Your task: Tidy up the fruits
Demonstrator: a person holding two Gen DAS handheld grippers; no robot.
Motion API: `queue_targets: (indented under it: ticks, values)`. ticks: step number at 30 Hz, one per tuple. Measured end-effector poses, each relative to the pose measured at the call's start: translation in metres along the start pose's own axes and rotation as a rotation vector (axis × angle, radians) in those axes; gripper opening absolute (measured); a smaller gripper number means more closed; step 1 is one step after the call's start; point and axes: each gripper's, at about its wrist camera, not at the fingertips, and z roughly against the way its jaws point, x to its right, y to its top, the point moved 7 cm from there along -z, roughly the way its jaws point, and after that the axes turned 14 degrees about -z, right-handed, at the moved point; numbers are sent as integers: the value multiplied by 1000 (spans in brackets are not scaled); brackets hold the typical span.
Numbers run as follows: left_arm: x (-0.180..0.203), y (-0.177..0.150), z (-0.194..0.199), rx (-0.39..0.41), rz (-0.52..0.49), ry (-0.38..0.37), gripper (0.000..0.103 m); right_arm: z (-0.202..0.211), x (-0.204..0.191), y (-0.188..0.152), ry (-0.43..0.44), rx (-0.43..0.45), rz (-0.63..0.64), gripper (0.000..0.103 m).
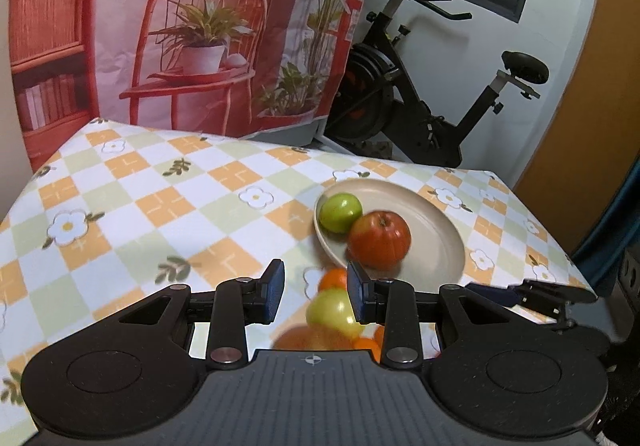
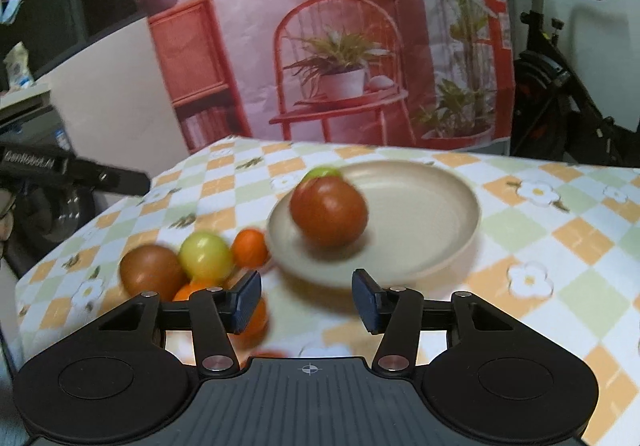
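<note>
Up close, my left tongs (image 1: 316, 292) stand a little apart with nothing pinched between the ribbed blue pads (image 1: 274, 292); they hang above a heap of loose fruit. My right tongs (image 2: 306, 300) stand wider apart and are just as empty, with bare cloth showing between their pads.

On the beige plate (image 1: 436, 230), a smooth, shallow, round dish with a raised rim, a glossy green apple (image 1: 340, 211) sits touching a red apple (image 1: 379, 240) with a short stem dimple. Both lie toward the plate's left side in my left view; from the right view the red one hides most of the green.

Just beside the plate, on the cloth, lies the rest: a yellow-green apple (image 2: 206, 256), a dull brownish-red apple (image 2: 150, 272) touching it, a small orange (image 2: 250, 248) next to the plate's rim, and more orange fruit partly hidden behind my right tongs' left pad. They are blurred, so I cannot tell how many.

Underneath is a tablecloth (image 1: 160, 201) in a soft check of orange, pale green and white, printed with white flowers and small leaves. Behind the table hangs a creased backdrop (image 1: 180, 25) picturing a red chair and potted plants. A black exercise bike (image 1: 420, 97) stands by the white wall to its right.
</note>
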Motion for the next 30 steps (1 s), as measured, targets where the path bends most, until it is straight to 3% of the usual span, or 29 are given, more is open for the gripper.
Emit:
queue_targets:
  ticks: [12, 30]
  values:
    - [13, -31, 21, 1, 40, 18, 36, -1, -16, -35, 25, -100, 70, 37]
    - [27, -55, 28, -2, 51, 61, 37, 3, -9, -42, 43, -106, 54, 33]
